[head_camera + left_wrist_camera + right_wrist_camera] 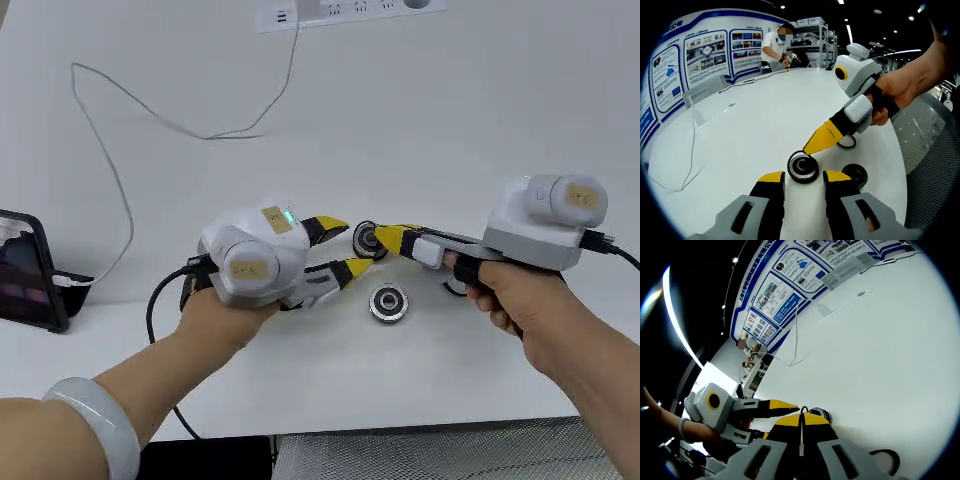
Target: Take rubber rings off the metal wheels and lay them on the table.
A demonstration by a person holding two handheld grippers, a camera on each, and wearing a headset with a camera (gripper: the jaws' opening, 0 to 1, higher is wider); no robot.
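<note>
I hold the left tongs (803,177) spread wide, and one metal wheel (802,168) lies on the desk (765,115) just ahead, between their yellow tips. My right tongs (811,145) are clenched, tip against that wheel's far rim; I cannot tell whether they pinch its rubber. A second wheel (388,302) lies nearby. A loose rubber ring (885,451) rests beside my right tongs.

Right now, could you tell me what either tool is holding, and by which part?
The right tool looks shut on the rubber ring at the rim of the wheel; the left tool is open, holding nothing.
</note>
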